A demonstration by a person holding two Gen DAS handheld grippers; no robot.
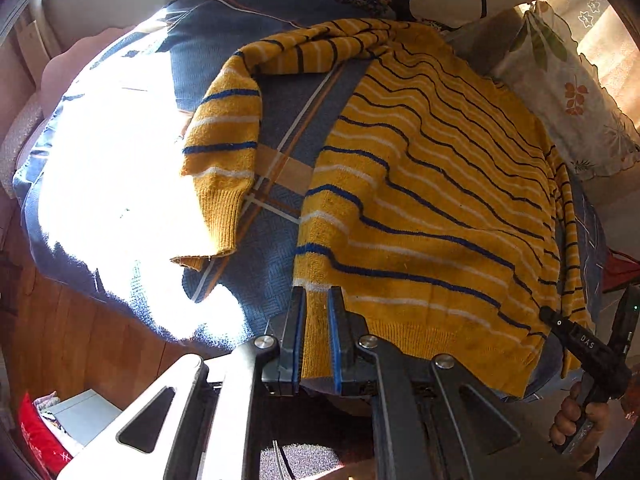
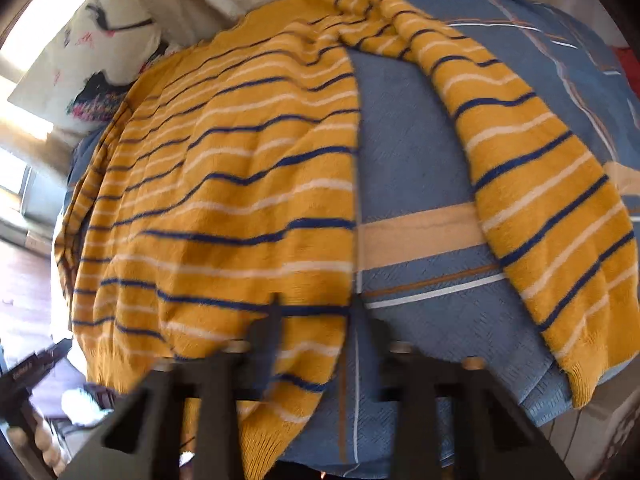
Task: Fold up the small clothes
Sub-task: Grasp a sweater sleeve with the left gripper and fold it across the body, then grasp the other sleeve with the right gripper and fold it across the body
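A yellow knit sweater point(image 1: 432, 208) with blue and white stripes lies spread on a blue bedspread point(image 1: 280, 120). One sleeve point(image 1: 224, 148) lies bent beside the body. My left gripper point(image 1: 316, 296) straddles the hem's left corner; its blue-edged fingers point(image 1: 338, 320) sit close on either side of the fabric. In the right wrist view the sweater point(image 2: 224, 200) fills the left and a sleeve point(image 2: 540, 200) runs down the right. My right gripper point(image 2: 316, 308) is over the hem's right corner with its fingers point(image 2: 268, 336) apart, blurred by motion. The right gripper also shows in the left wrist view point(image 1: 580, 344), at the hem's far corner.
Floral pillows point(image 1: 560, 92) and a printed pillow point(image 2: 92, 52) lie at the head of the bed. Bright sunlight washes out the bedspread's left part point(image 1: 112, 184). Wooden floor point(image 1: 72, 340) and red and white items point(image 1: 36, 436) are beside the bed.
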